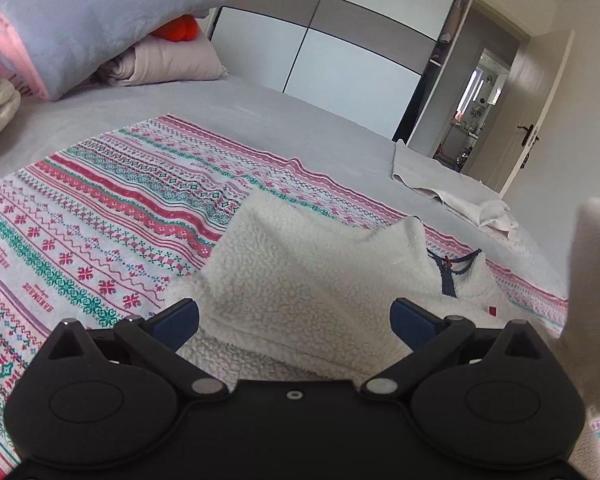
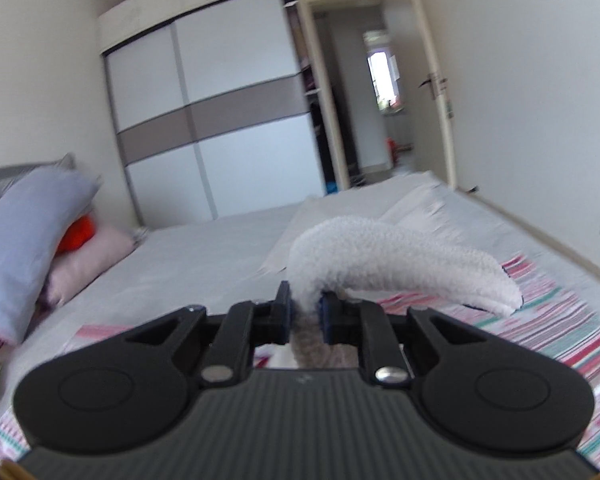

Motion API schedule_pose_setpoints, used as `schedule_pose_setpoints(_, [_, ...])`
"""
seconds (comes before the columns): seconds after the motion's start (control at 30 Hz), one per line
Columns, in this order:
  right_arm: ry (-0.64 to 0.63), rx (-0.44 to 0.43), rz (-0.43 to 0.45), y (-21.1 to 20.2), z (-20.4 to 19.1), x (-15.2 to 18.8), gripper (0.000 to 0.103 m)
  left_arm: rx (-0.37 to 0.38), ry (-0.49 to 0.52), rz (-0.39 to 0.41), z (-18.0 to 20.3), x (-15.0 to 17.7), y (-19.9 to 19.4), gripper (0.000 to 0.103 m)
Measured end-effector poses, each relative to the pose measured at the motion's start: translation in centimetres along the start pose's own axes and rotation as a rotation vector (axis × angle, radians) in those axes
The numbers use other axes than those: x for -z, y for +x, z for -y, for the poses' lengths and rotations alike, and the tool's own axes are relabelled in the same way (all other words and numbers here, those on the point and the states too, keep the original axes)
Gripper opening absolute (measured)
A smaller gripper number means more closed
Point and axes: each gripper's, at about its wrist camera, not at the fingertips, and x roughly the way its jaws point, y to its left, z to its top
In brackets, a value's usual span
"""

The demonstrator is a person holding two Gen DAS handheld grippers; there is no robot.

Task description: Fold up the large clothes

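Pinching a fold of white fleece garment between its blue pads, the right gripper holds the cloth lifted above the bed, its jaws drawn narrow on the fabric so that the free end arcs out to the right and droops toward the patterned blanket. The right wrist view is blurred. In the left wrist view the left gripper stands wide, its two blue pads well apart on either side of a raised hump of the same fleece garment, with neither pad seen pressing on it. The rest of the garment lies spread on the patterned blanket, its dark-trimmed neckline turned up to the right. A pale blurred strip of cloth hangs at that view's right edge. Folded bedding and pillows are stacked at the head of the bed, before a sliding-door wardrobe.
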Motion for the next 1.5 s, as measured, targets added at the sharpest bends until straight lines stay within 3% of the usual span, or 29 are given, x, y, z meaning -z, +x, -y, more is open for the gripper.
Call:
schedule_pose_setpoints(0.13, [-0.039, -0.061, -0.127, 4.1, -4.9, 5.6, 0.013, 0.018, -0.022, -0.001, -0.1, -0.1, -0.3, 0.103])
schedule_pose_setpoints(0.27, [-0.106, -0.061, -0.315, 7.9, -8.5, 12.7, 0.019, 0.025, -0.016, -0.003, 0.0, 0.0, -0.6, 0.103])
schedule_pose_setpoints(0.3, [-0.124, -0.055, -0.374, 8.2, -9.3, 14.8, 0.026, 0.025, -0.011, -0.002, 0.0, 0.0, -0.7, 0.103])
schedule_pose_setpoints(0.33, [-0.144, -0.061, -0.43, 8.4, -9.9, 16.4, 0.041, 0.026, -0.004, -0.001, 0.0, 0.0, -0.7, 0.103])
schedule_pose_setpoints(0.37, [-0.167, -0.075, -0.427, 8.1, -10.2, 17.1, 0.045, 0.024, 0.004, 0.0, 0.0, 0.0, -0.8, 0.103])
schedule_pose_setpoints(0.43, [-0.193, -0.113, -0.409, 6.2, -10.9, 17.3, 0.063, 0.018, 0.022, 0.005, 0.1, -0.1, -1.0, 0.103])
schedule_pose_setpoints(0.47, [-0.175, -0.14, -0.422, 5.5, -10.7, 16.8, 0.064, 0.015, 0.034, 0.007, 0.2, -0.1, -1.0, 0.103])
schedule_pose_setpoints(0.57, [-0.107, -0.197, -0.415, 2.5, -8.7, 15.1, 0.064, 0.026, 0.102, 0.005, 1.4, 0.2, -1.1, 0.103])
schedule_pose_setpoints(0.67, [-0.021, -0.205, -0.36, -0.3, -5.2, 12.8, 0.064, 0.045, 0.26, -0.008, 4.1, 0.9, -1.2, 0.103])
schedule_pose_setpoints(0.8, [0.159, -0.151, -0.25, -2.6, 0.9, 11.5, 0.063, 0.074, 0.491, -0.019, 9.9, 2.2, -1.1, 0.103])
schedule_pose_setpoints(0.87, [0.242, -0.104, -0.231, -2.8, 3.7, 11.4, 0.057, 0.091, 0.597, -0.022, 12.9, 3.0, -0.7, 0.103])
schedule_pose_setpoints(0.97, [0.254, -0.01, -0.204, -3.2, 6.5, 11.5, 0.055, 0.102, 0.726, -0.008, 17.3, 4.5, 0.5, 0.103])
schedule_pose_setpoints(1.1, [0.297, 0.005, -0.197, -2.9, 9.2, 12.3, 0.054, 0.056, 0.876, 0.024, 21.5, 6.7, 3.2, 0.102])
schedule_pose_setpoints(1.13, [0.307, -0.001, -0.203, -2.6, 9.6, 12.8, 0.054, 0.038, 0.857, 0.018, 22.0, 6.8, 4.2, 0.102])
schedule_pose_setpoints(1.23, [0.314, 0.0, -0.223, -1.9, 10.7, 13.2, 0.052, -0.029, 0.704, -0.037, 21.1, 5.9, 6.6, 0.069])
schedule_pose_setpoints(1.27, [0.327, -0.002, -0.229, -1.7, 11.1, 13.4, 0.052, -0.052, 0.643, -0.042, 20.0, 5.3, 6.8, 0.065])
schedule_pose_setpoints(1.37, [0.37, -0.023, -0.257, -1.1, 12.3, 14.1, 0.051, -0.106, 0.436, -0.031, 15.3, 3.3, 6.1, 0.063])
schedule_pose_setpoints(1.5, [0.391, -0.05, -0.266, -1.1, 12.8, 14.5, 0.052, 0.061, 0.238, -0.096, 7.1, 1.7, 4.4, 0.066])
